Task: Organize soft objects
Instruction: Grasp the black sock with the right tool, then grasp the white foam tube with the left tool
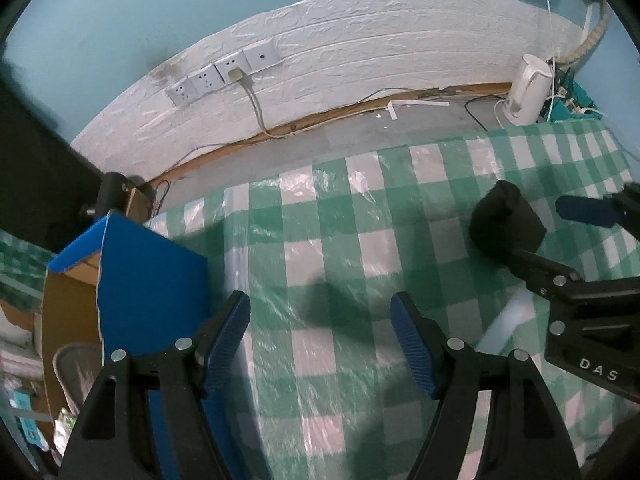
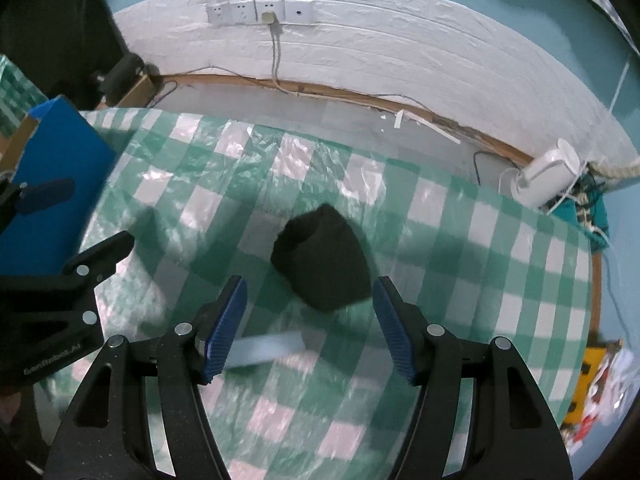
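A black soft bundle, like a rolled sock, lies on the green-and-white checked tablecloth. My right gripper is open, its blue pads on either side of the bundle's near end, not touching it. In the left wrist view the same bundle lies at the right between the right gripper's fingers. My left gripper is open and empty over the cloth, next to a blue-sided cardboard box. A pale blue flat strip lies on the cloth near the right gripper.
The open box stands at the table's left edge. A white kettle-like appliance with cords sits at the back right. A white wall with sockets and a plugged cable runs behind the table. Clutter lies off the right edge.
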Available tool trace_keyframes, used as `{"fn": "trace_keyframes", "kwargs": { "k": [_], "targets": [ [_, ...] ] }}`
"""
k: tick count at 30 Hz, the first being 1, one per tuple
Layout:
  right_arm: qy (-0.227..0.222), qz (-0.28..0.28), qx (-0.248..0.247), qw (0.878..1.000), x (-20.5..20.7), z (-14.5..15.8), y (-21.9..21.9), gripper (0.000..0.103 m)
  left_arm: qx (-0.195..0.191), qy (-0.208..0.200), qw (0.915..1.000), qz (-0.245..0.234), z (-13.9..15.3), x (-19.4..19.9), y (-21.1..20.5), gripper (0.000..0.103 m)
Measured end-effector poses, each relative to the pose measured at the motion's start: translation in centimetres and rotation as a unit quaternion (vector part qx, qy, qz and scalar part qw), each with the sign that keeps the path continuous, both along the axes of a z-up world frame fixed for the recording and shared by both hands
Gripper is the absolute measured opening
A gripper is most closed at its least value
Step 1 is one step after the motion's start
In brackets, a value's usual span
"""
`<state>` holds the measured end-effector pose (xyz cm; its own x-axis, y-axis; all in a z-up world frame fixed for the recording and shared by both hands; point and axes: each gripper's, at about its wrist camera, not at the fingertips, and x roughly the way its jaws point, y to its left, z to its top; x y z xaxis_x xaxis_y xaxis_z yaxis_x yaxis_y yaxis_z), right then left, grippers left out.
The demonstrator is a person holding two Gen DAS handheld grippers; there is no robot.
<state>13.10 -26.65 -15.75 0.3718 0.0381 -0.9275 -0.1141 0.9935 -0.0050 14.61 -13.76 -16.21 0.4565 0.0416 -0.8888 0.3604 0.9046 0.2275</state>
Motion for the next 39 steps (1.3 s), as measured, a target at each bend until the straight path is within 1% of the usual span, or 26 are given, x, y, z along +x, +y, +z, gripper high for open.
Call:
{"fn": "trace_keyframes", "kwargs": {
  "k": [3, 7, 12, 16, 17, 19, 20, 22, 24, 27, 29, 32, 34, 39],
  "targets": [
    [0.007, 0.013, -0.013, 1.000, 1.1, -0.9, 0.5, 0.066, 0.010, 0.001, 0.9999, -0.005, -0.6, 0.7, -0.2, 0.074],
    [0.018, 0.030, -0.040, 0.999, 2.2, -2.3, 1.2, 0.066, 0.006, 0.015, 0.9999, -0.002, -1.4, 1.3, -0.2, 0.074],
    [0.027, 0.037, -0.078, 0.996, 3.1, -4.0, 1.7, 0.065, 0.015, 0.025, 0.9996, 0.001, -2.7, 1.6, -0.1, 0.074],
    [0.038, 0.028, -0.069, 0.997, 3.4, -4.9, 1.5, 0.065, 0.005, 0.035, 0.9994, 0.004, -3.0, 1.6, -0.1, 0.074],
    [0.038, 0.027, -0.071, 0.996, 3.4, -5.0, 1.4, 0.063, 0.003, 0.035, 0.9994, 0.003, -3.0, 1.6, -0.2, 0.074],
    [0.034, 0.025, -0.062, 0.997, 3.2, -4.9, 1.4, 0.054, 0.002, 0.031, 0.9995, 0.000, -2.9, 1.7, -0.3, 0.074],
    [0.034, 0.025, -0.061, 0.997, 3.0, -4.9, 1.3, 0.053, 0.003, 0.030, 0.9995, 0.000, -2.9, 1.7, -0.4, 0.074],
    [0.031, 0.027, -0.060, 0.997, 2.7, -4.6, 1.4, 0.047, 0.002, 0.030, 0.9995, 0.000, -3.0, 1.7, -0.6, 0.074],
    [0.028, 0.025, -0.058, 0.998, 2.4, -4.3, 1.2, 0.045, -0.001, 0.033, 0.9995, 0.000, -3.1, 1.6, -0.7, 0.074],
    [0.028, 0.007, -0.051, 0.998, 1.7, -3.8, 0.3, 0.044, -0.007, 0.036, 0.9993, -0.005, -3.2, 1.4, -1.0, 0.074],
    [0.033, -0.012, -0.042, 0.998, 1.4, -3.5, -0.5, 0.044, -0.012, 0.038, 0.9992, -0.012, -3.2, 1.2, -1.3, 0.081],
    [0.043, -0.051, -0.015, 0.998, 0.3, -3.1, -2.6, 0.044, -0.019, 0.037, 0.9985, -0.036, -3.1, 0.2, -2.0, 0.081],
    [0.046, -0.069, 0.000, 0.997, -0.8, -2.9, -3.7, 0.044, -0.015, 0.032, 0.9979, -0.054, -3.1, -0.5, -2.7, 0.081],
    [0.060, -0.086, 0.010, 0.994, -3.4, -3.1, -4.9, 0.044, -0.001, 0.027, 0.9953, -0.093, -3.4, -2.3, -4.5, 0.081]
  ]
}}
